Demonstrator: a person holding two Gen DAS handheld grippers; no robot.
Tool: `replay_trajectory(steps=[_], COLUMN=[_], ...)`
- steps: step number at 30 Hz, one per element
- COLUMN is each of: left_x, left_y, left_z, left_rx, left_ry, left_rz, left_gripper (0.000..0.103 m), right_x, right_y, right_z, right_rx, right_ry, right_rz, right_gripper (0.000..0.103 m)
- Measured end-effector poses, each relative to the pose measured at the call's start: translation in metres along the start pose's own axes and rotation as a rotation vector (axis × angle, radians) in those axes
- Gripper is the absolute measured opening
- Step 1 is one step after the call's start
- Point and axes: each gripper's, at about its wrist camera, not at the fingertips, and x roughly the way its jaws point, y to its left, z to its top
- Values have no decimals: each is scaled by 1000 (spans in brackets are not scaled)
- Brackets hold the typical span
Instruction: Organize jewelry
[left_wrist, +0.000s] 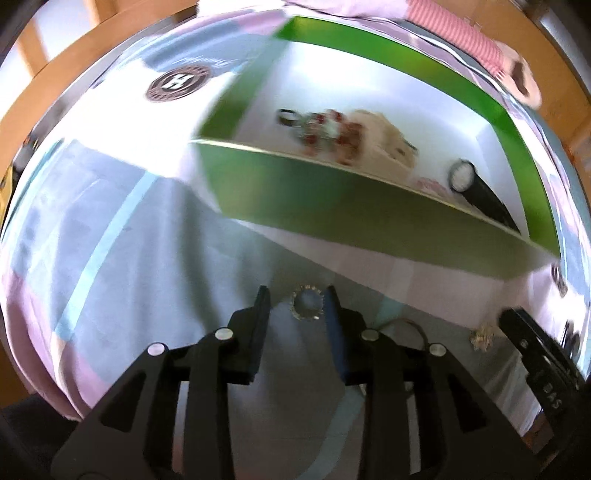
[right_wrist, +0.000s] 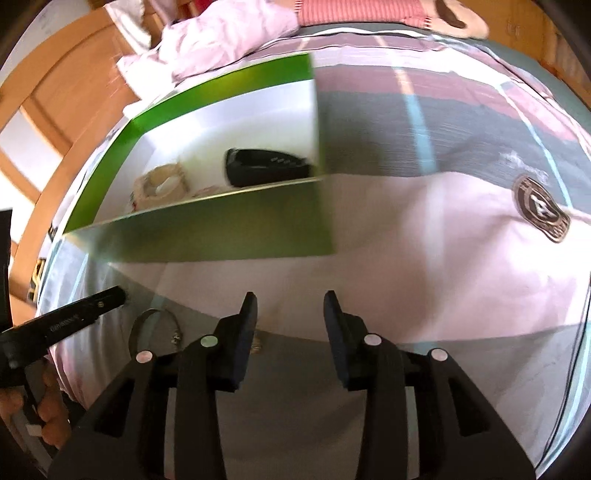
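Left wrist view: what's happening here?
A person is sorting jewelry on a bedspread with two handheld grippers. The left gripper is open, its fingers either side of a round brooch lying on the cloth, not yet clamped. The right gripper is open and empty over bare cloth. A bracelet and a small gold piece are still out. The green box behind already holds a watch and other pieces.

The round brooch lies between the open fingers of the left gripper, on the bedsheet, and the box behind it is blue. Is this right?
Not quite: the box is green, not blue, as the left wrist view shows. The rest holds: the round brooch lies on the bedsheet between the open fingers of the left gripper.
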Motion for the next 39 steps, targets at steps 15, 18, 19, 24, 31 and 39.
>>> replay_trajectory(steps=[15,18,19,24,31,39], left_x=[-4,-5,-5,2,5,6], left_y=[46,38,37,27,12,-14], left_z=[4,2,1,5,6,8], left_rx=[-192,-145,-137,-114,-69,34], left_ry=[5,1,2,17,8,-44], left_rz=[-38,-23,-21,0,40,149], left_gripper=[52,55,55,56,58,58], right_x=[-2,-8,-9,-11,6,14], right_y=[35,26,23,25,44,52], right_z=[-16,-13,-12,-13,-23,-25], right_rx=[-144,-101,-81,-95,-152,-168], right_ry=[18,-11,-19,7,52,57], right_rz=[-19,-23,-21,17,16,-11], right_gripper=[39,39,39,39,39,39])
